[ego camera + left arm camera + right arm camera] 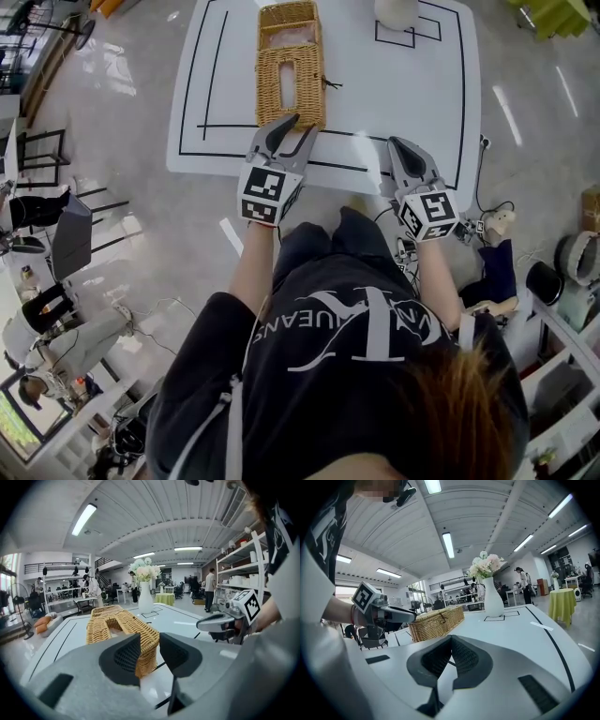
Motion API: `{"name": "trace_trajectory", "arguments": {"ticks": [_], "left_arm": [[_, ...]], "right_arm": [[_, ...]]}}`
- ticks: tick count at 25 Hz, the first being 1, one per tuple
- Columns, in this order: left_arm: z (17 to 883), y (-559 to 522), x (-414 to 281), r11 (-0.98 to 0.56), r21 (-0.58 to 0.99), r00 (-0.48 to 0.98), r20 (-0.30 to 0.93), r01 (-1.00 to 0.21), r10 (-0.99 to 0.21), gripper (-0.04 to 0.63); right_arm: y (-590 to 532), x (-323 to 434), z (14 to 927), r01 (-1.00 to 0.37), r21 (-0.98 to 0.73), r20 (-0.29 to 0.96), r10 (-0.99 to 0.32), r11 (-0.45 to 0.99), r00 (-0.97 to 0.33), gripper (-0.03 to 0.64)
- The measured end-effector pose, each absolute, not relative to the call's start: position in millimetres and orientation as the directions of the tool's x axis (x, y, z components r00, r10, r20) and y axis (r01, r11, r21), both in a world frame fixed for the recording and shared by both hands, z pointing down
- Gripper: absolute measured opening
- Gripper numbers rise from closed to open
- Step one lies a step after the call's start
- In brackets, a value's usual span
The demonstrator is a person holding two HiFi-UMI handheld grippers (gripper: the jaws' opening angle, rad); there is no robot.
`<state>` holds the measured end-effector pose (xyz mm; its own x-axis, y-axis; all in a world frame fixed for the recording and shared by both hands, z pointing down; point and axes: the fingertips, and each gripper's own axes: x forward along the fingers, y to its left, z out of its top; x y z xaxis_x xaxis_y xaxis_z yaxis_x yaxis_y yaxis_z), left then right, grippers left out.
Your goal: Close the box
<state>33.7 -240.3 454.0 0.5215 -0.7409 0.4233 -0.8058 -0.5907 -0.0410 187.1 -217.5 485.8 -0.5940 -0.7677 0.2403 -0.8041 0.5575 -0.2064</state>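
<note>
A wicker box with a slot in its top stands on the white table near the front edge; a small clasp hangs on its side. Right behind it, touching, lies a shallower wicker part, open upward with a pale pink inside. My left gripper is at the box's near end. Its jaws are opening and press on nothing; the box's near corner shows through the gap. My right gripper hovers over the front edge to the box's right, shut and empty, its pads meeting.
A white vase with flowers stands at the table's back right inside a taped square. Black tape lines run across the tabletop. The table's front edge lies just under both grippers. Shelving stands to the right.
</note>
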Motion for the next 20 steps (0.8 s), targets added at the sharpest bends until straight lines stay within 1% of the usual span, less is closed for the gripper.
{"name": "trace_trajectory", "arguments": {"ticks": [2, 5, 9, 13, 20], "left_arm": [[447.8, -241.1, 31.6, -0.564, 0.021, 0.527, 0.385, -0.826, -0.757, 0.107], [439.0, -240.7, 25.8, -0.527, 0.086, 0.522, 0.336, -0.846, -0.784, 0.096], [429.4, -235.9, 9.5, -0.481, 0.094, 0.486, 0.296, -0.872, -0.822, 0.063], [424.2, -227.2, -17.3, -0.417, 0.106, 0.43, 0.271, -0.902, -0.861, 0.008], [406.7, -223.2, -76.4, -0.295, 0.155, 0.321, 0.183, -0.943, -0.929, 0.008]], "right_arm": [[-216.8, 186.1, 484.5, -0.801, -0.205, 0.239, -0.765, 0.563, -0.598, -0.006], [-216.4, 183.0, 482.1, -0.79, -0.202, 0.236, -0.754, 0.579, -0.612, -0.006], [-217.0, 175.5, 475.6, -0.776, -0.199, 0.227, -0.742, 0.598, -0.631, -0.005], [-217.4, 163.4, 466.0, -0.759, -0.193, 0.213, -0.728, 0.622, -0.651, -0.005], [-229.8, 141.2, 446.4, -0.751, -0.167, 0.178, -0.73, 0.639, -0.66, -0.003]]}}
